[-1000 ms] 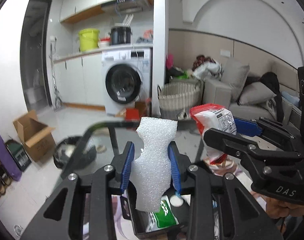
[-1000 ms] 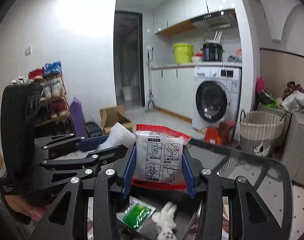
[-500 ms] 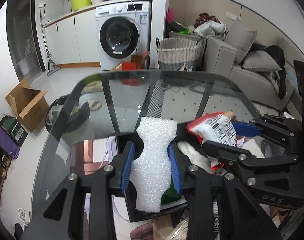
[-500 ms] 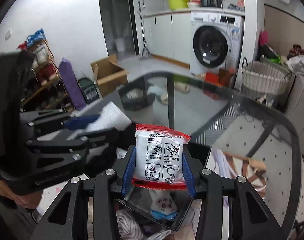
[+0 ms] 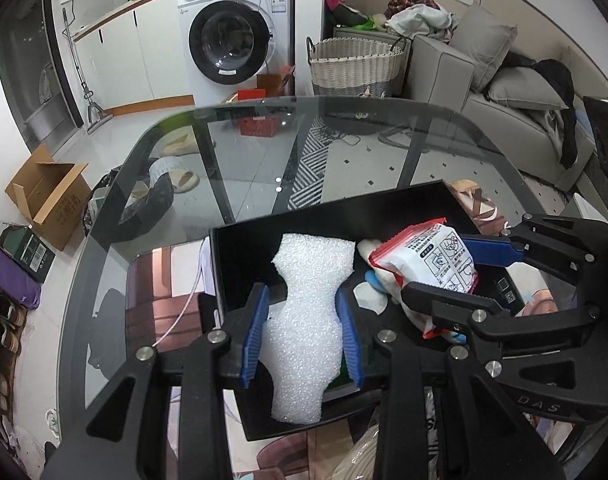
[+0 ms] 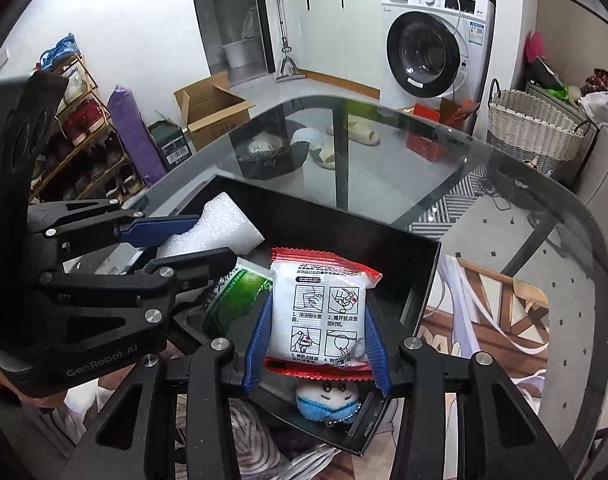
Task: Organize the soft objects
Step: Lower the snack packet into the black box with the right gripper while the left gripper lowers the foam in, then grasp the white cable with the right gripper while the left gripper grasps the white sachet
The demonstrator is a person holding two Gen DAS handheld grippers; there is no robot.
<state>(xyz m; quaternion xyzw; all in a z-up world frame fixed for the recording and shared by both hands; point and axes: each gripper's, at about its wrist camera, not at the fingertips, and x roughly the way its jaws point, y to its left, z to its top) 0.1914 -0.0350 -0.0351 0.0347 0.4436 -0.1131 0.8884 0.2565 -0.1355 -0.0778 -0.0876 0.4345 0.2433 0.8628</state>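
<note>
Both claws have come down from chest height, where they faced the room, and now hang over the black tray [image 5: 384,200] on the glass worktop [image 5: 244,152]. The left claw [image 5: 302,332] is clamped on a white foam piece [image 5: 308,320], its waist pinched between the blue pads, and the right claw [image 6: 316,340] is clamped on a red-edged sachet [image 6: 322,320]. Both loads sit above the tray's interior, so to my eye the drop-off is next and each claw only needs to let go.

Counting what I can see: one foam piece, one sachet, one tray. Already lying in the tray are one green packet [image 6: 236,300] and one small white plush toy [image 6: 328,400] with a blue band. That makes four soft things, two of them in the air.
</note>
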